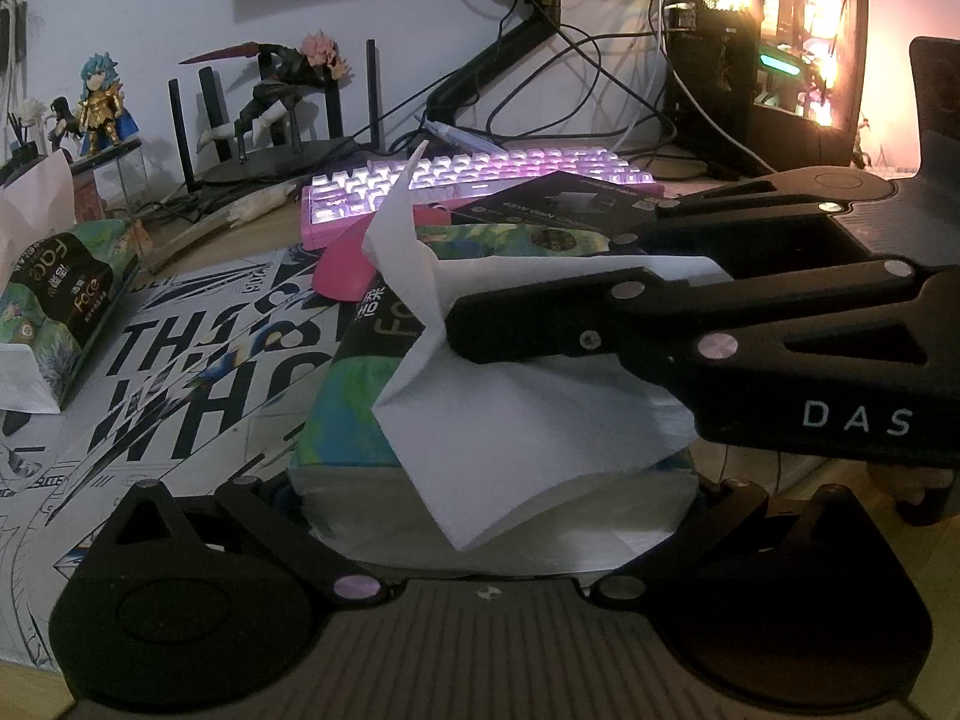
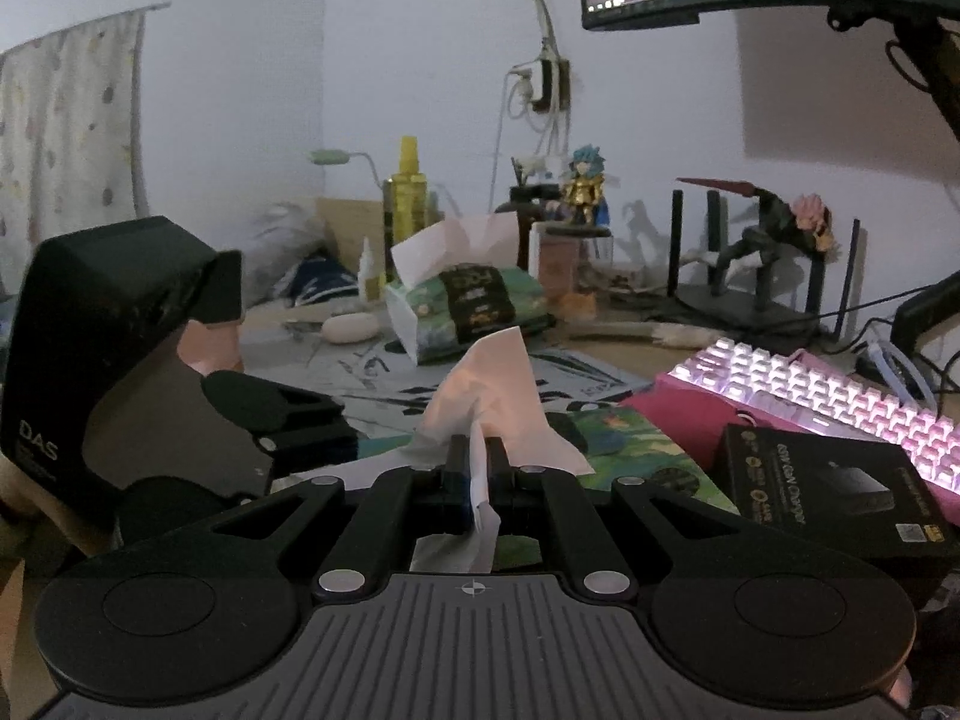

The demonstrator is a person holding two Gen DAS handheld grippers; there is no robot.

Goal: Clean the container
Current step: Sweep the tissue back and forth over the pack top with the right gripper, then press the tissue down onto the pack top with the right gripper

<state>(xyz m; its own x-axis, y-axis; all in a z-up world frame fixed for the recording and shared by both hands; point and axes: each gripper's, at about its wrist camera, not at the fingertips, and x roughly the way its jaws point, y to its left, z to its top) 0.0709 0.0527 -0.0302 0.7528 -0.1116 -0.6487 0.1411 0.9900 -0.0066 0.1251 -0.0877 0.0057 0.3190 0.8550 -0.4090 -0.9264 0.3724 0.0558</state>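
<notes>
A white tissue [image 1: 516,414] sticks up out of a green printed tissue pack [image 1: 354,414] on the desk mat. My right gripper [image 2: 477,468] is shut on this tissue [image 2: 486,396], pinching it between its fingertips; the same gripper shows in the left wrist view [image 1: 462,330], reaching in from the right. My left gripper [image 1: 492,510] is spread wide around the near end of the tissue pack, its fingers on either side; whether they press on the pack cannot be told. The pack also shows in the right wrist view [image 2: 630,450].
A second tissue pack [image 1: 54,300] lies at the left. A pink lit keyboard [image 1: 480,186], a black charger box [image 2: 828,492], a pink mouse [image 1: 342,270], figurines [image 1: 102,102], a router and a computer case [image 1: 774,60] stand behind. A printed desk mat [image 1: 180,372] covers the desk.
</notes>
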